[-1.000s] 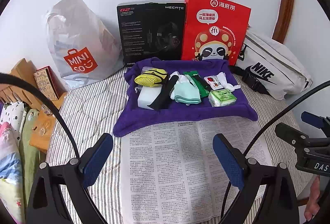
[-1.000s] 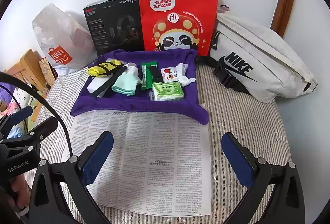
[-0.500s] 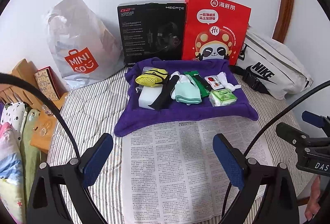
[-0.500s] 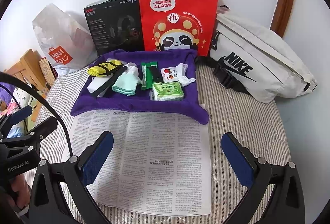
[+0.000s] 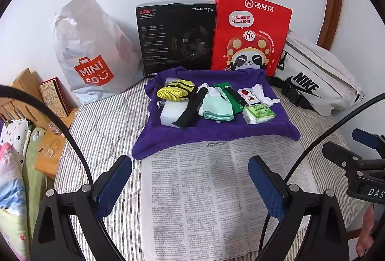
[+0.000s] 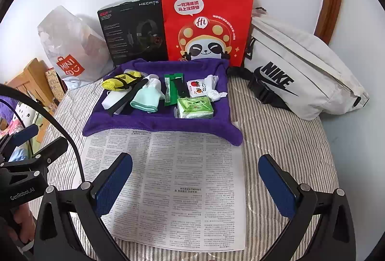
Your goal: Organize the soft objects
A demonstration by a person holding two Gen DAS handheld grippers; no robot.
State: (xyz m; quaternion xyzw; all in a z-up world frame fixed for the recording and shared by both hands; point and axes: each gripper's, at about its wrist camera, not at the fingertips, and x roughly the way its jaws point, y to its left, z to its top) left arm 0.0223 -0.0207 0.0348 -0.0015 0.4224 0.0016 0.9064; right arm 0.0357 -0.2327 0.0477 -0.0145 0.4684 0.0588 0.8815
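Hovering above a sheet of newspaper (image 5: 216, 188) spread on the striped bed (image 5: 101, 126), the left gripper (image 5: 190, 185) holds its blue-padded fingers (image 5: 114, 185) wide apart with nothing between them and touching nothing; the right gripper (image 6: 195, 185) hangs over the same sheet with its fingers (image 6: 276, 188) spread equally wide and likewise empty. Compared with half a second ago the scene is practically unchanged: both grippers stay where they were and nothing on the bed has shifted. The soft objects sit just beyond the newspaper on a purple towel (image 5: 211, 134) shaped like a shallow tray: a yellow mesh pouch (image 5: 174, 91) at the left, a black strap (image 5: 192, 108) lying across a white block (image 5: 172, 113), a mint-green folded cloth (image 5: 217, 108) in the middle, a green packet (image 5: 228, 93) beside it, a green tissue pack (image 5: 258, 113) at the front right, a small printed sachet (image 5: 249, 95) and a crumpled white cloth (image 5: 263, 95) behind that. Against the wall stand a Miniso plastic bag (image 5: 93, 51), a black headset box (image 5: 175, 37) and a red paper bag (image 5: 250, 32), with a white Nike waist bag (image 5: 317, 75) lying to the right. Nothing stands between either gripper and the towel.
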